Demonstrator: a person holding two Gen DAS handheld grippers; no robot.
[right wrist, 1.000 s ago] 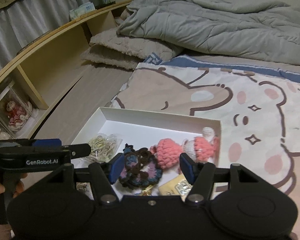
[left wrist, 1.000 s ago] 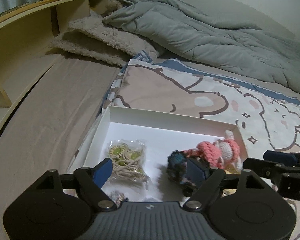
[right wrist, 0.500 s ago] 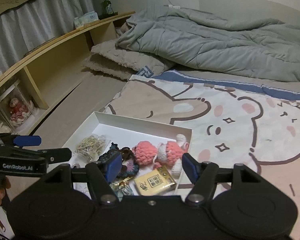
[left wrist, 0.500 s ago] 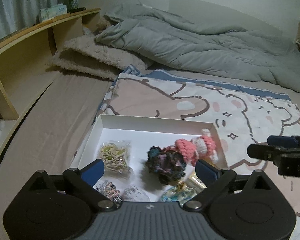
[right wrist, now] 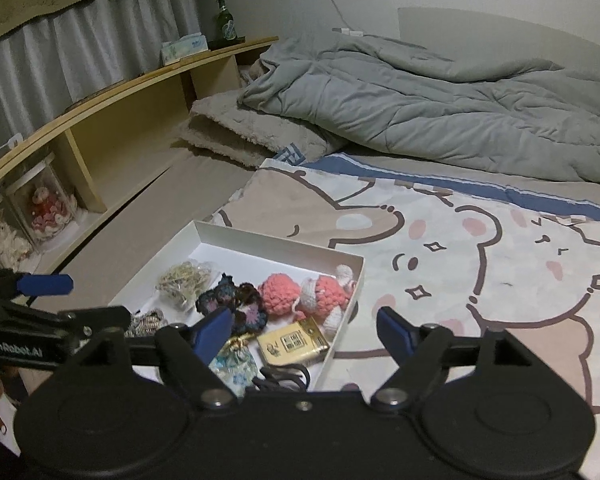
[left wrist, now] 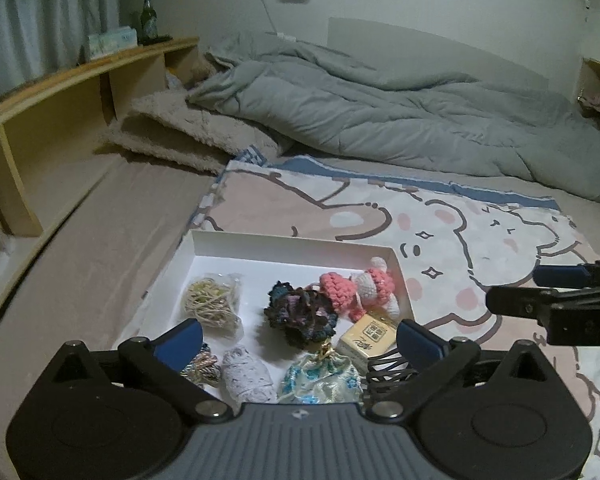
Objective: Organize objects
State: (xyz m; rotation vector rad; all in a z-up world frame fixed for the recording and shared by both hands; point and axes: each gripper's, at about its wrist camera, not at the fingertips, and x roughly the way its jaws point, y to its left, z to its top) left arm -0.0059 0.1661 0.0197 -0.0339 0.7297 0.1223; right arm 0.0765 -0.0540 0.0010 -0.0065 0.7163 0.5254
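Rumpled grey bedding lies beyond both tongs, the left gripper (left wrist: pixel 298 336) and right gripper (right wrist: pixel 304 326), each spread apart and empty above the white box (left wrist: pixel 292 243). Its crochet doll (left wrist: pixel 358 292) looks soft and light, best pinched mid-body. Only the right view shows 2 shelf ornaments (right wrist: pixel 46 208).

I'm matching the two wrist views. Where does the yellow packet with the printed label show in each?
Left wrist: yellow packet lies low, right of centre, in the white box.
Right wrist: yellow packet lies low centre.
Shared landmark: pink crochet doll just behind it.
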